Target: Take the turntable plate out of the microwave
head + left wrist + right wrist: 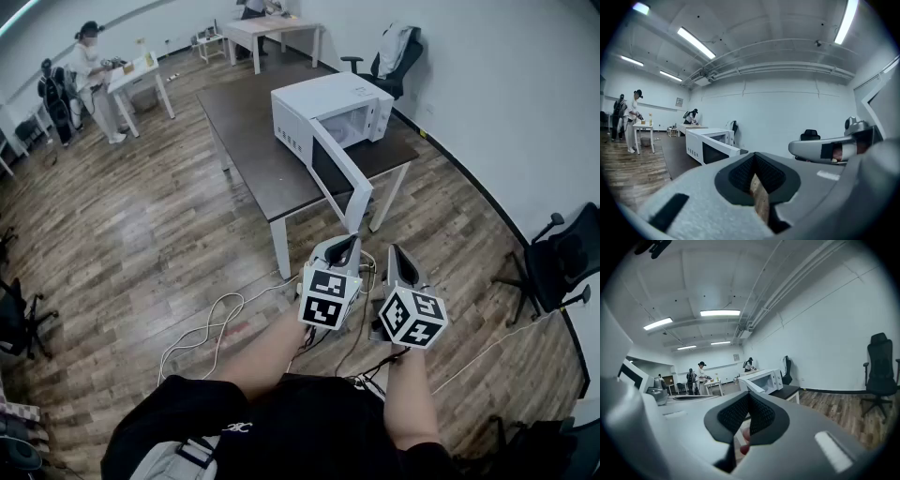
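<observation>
**One open microwave, two closed grippers held short of the desk**

One white microwave stands near the far right corner of a dark desk, its door swung wide open toward the room. The turntable plate would lie in the lit cavity behind that door, but it is too small to make out from this distance.

Well back from the desk's near edge, a person holds the left gripper and the right gripper side by side over the wood-plank floor, both aimed roughly level at the microwave. Each gripper's own view shows its ridged black pads pressed together with nothing between them. The marker cubes sit at the rear of each gripper, just above the person's bare forearms.

Pale cables trail across the floor from near the desk leg. A black office chair with a light garment over its back stands behind the desk by the white wall, and another chair sits at the far right. Across the room, a person in white stands at a small white table.
</observation>
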{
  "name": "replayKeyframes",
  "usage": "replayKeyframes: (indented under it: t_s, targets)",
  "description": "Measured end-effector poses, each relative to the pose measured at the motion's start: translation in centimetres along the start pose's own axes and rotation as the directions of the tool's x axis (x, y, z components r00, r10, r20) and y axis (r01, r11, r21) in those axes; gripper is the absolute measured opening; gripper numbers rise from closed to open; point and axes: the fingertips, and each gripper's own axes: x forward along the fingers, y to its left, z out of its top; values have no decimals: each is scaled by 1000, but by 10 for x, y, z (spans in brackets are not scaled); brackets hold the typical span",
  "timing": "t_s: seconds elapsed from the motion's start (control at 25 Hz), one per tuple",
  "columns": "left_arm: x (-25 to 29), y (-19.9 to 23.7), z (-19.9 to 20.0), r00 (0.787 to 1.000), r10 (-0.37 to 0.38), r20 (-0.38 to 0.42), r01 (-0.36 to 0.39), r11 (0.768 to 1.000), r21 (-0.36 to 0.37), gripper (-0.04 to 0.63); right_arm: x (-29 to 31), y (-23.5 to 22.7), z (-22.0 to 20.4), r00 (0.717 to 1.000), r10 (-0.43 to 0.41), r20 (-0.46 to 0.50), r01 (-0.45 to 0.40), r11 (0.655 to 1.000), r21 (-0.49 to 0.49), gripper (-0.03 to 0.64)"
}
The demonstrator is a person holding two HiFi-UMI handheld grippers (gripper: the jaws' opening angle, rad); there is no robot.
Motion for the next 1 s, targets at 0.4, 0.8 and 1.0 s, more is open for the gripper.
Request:
replayKeyframes:
  t_s: [0.4,0.8,1.0]
  targets:
    - [-2,0,-14,1000,-21,-21,21,1000,11,8,-4,0,-15,1000,-16,-15,16,998,57,8]
    - [17,-8,-16,999,-22,-27,22,999,23,8,7,-14,-11,1000,-5,-3,5,999,42,8]
    - [57,-17,-8,1000,-10,-15,11,1000,23,8,29,-43,1,1000,19,9,-19,1000,5,8]
